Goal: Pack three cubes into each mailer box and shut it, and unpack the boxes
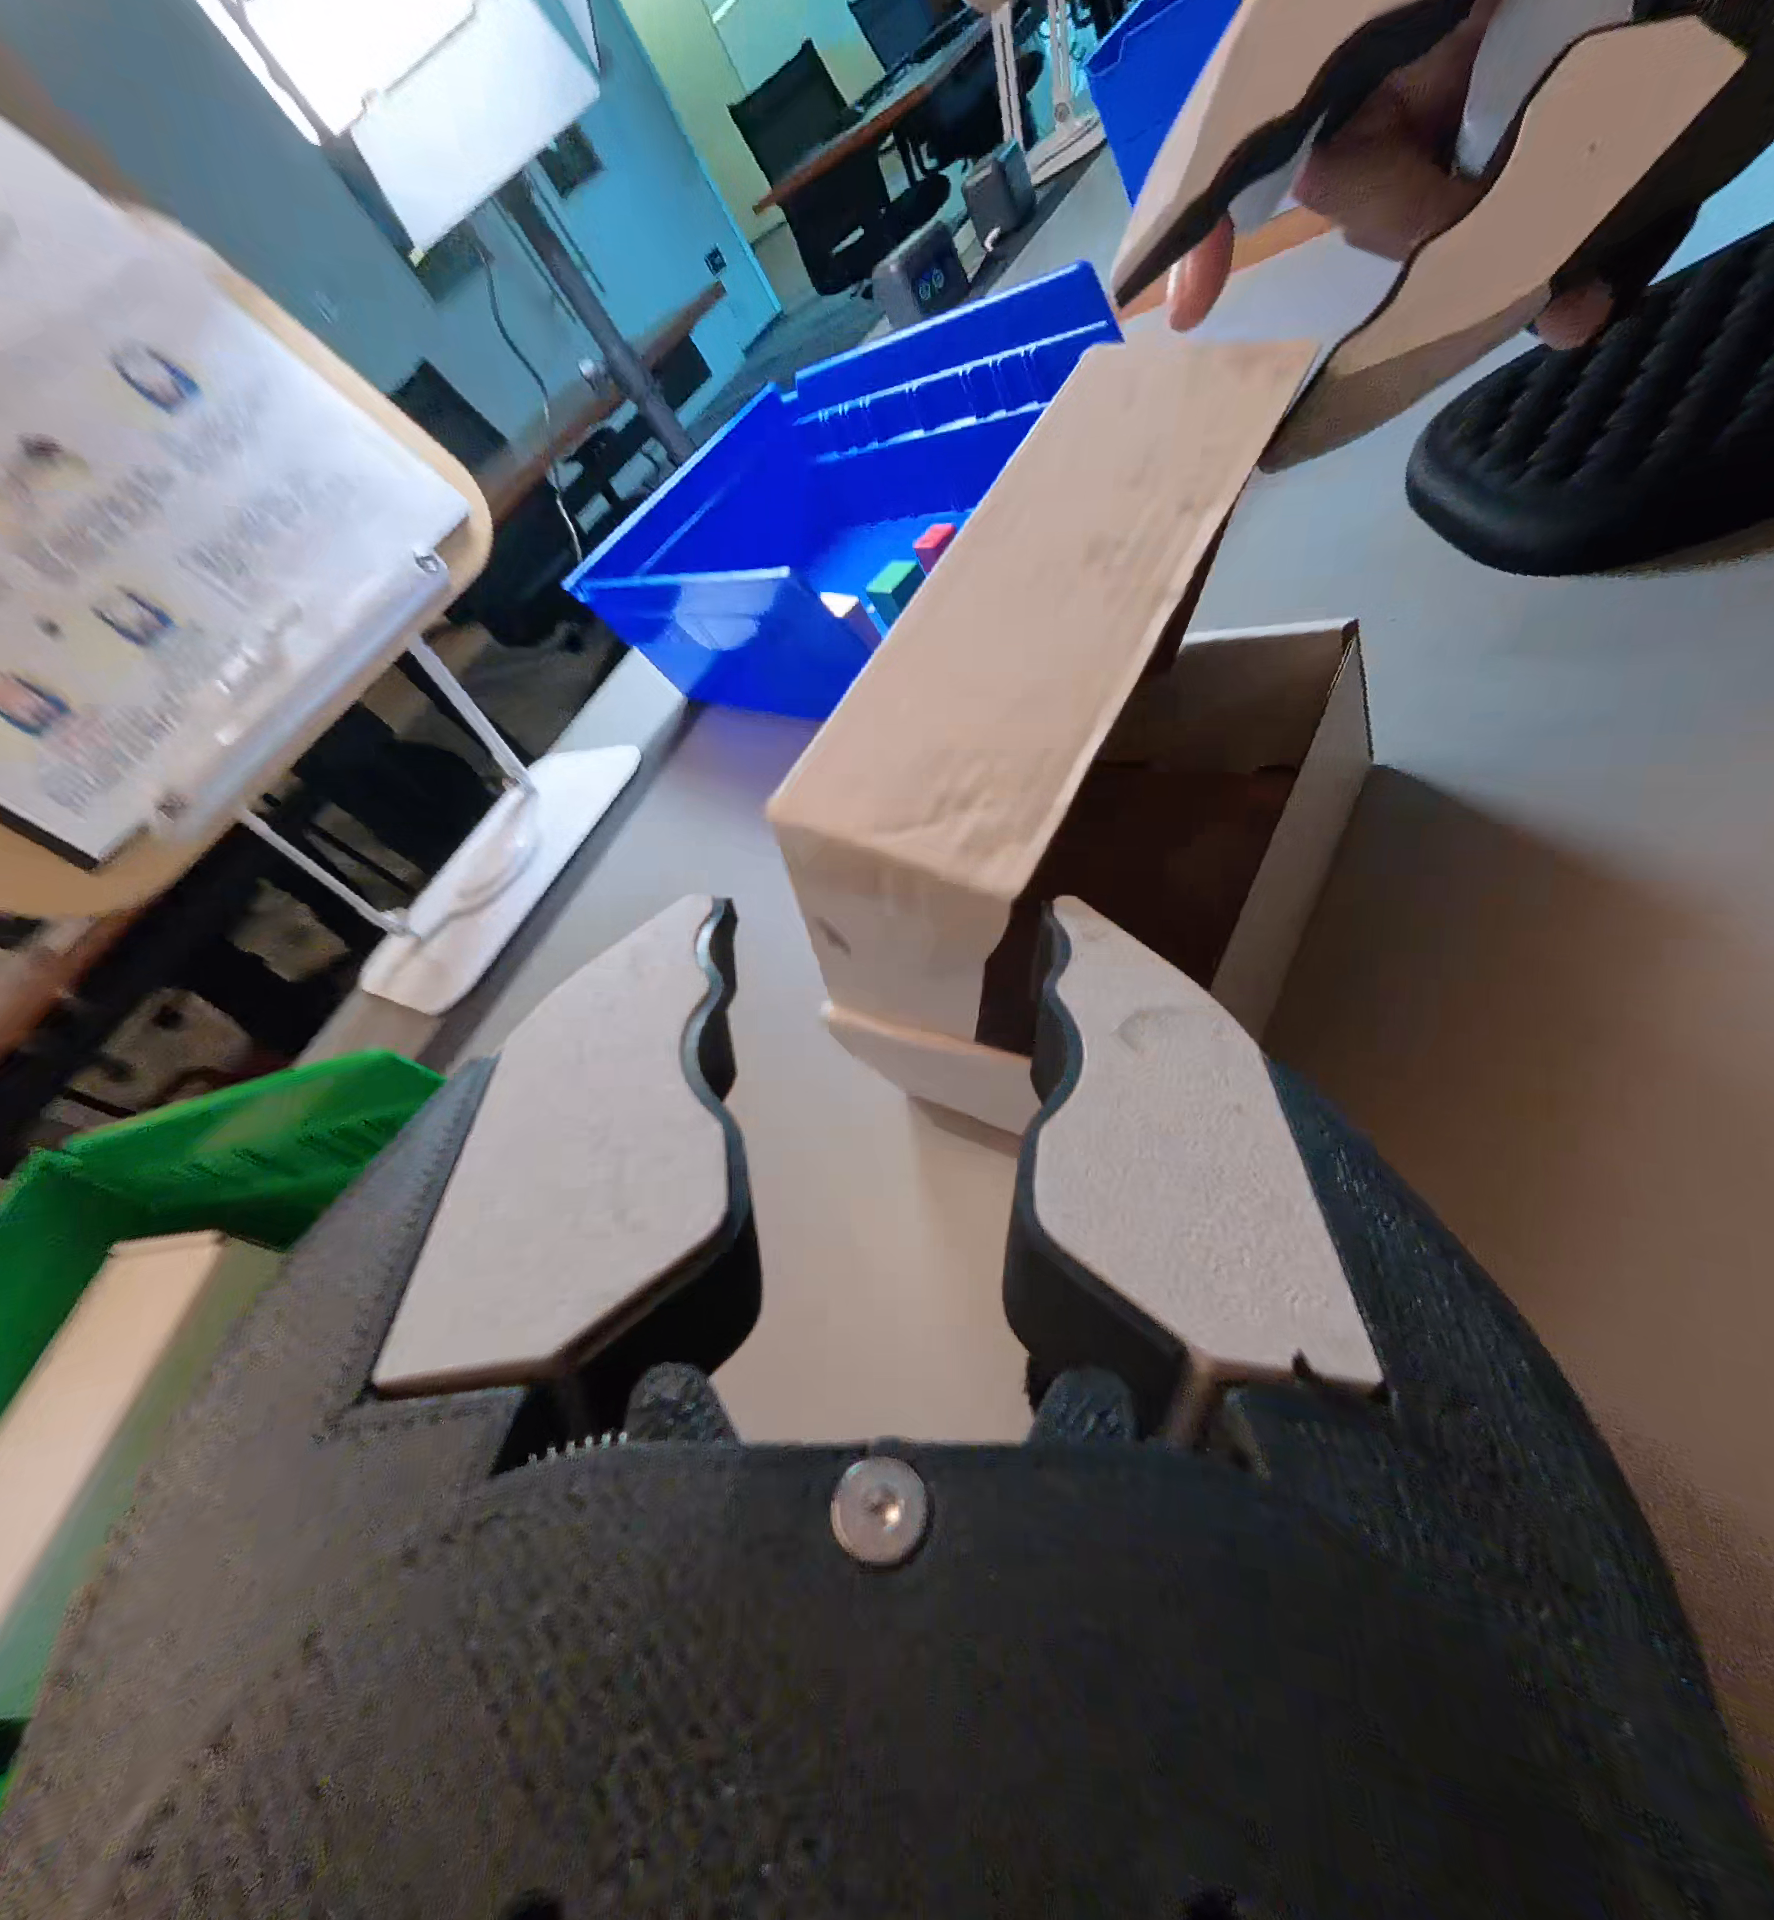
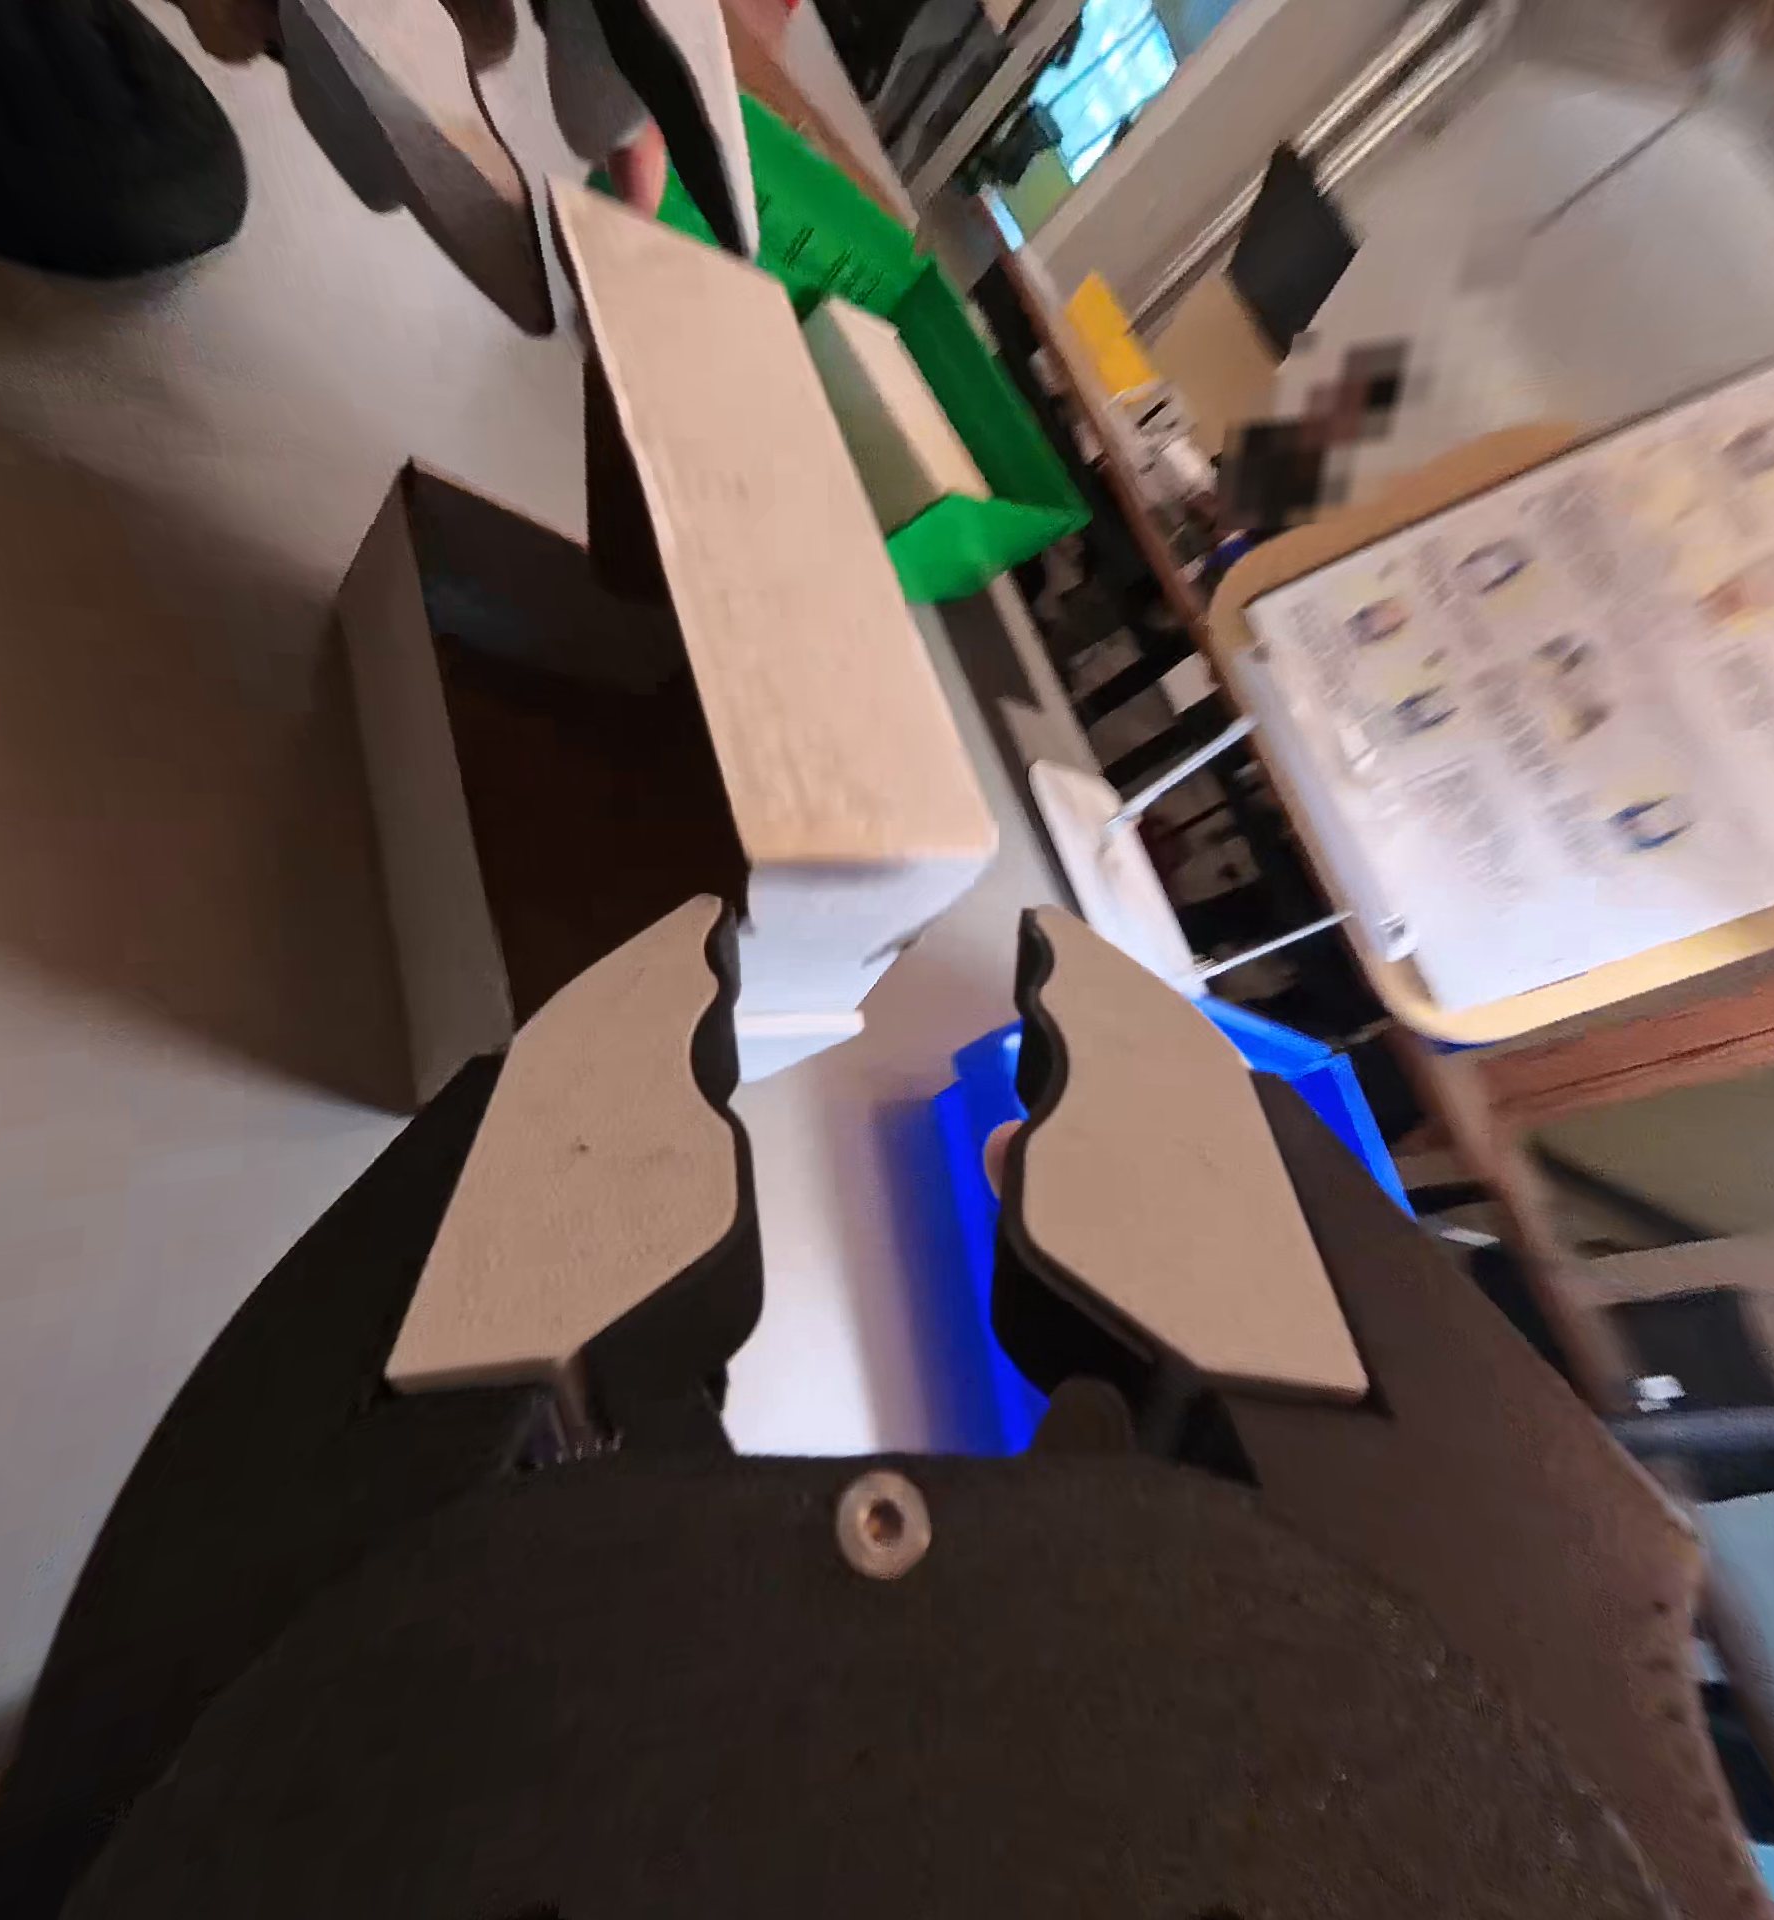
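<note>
Mailer box point(image 1: 1278, 831) lid up, interior looks empty; cubes point(image 1: 893, 587) in blue bin point(image 1: 717, 623) at 12 o'clock. Left gripper point(image 1: 883, 987) and right gripper point(image 2: 878, 971) both spread, holding nothing. Packing looks unstarted.

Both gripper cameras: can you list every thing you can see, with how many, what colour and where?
mailer box: one, brown cardboard, on the table between both grippers, open
lid: one, brown, raised and tilted over the box
blue bin: one, blue, behind the box
cubes: at least two show, green and red, inside the blue bin; others may be hidden
green bin: one, green, at the table's edge, with a pale box in it
instruction sheet: one, white with pictures, on a stand beside the table
table: one, grey, under everything
left hand-held gripper: one, black with tan fingers, open, at the lid's near end
right hand-held gripper: one, same colours, open, at the lid's opposite end
</note>
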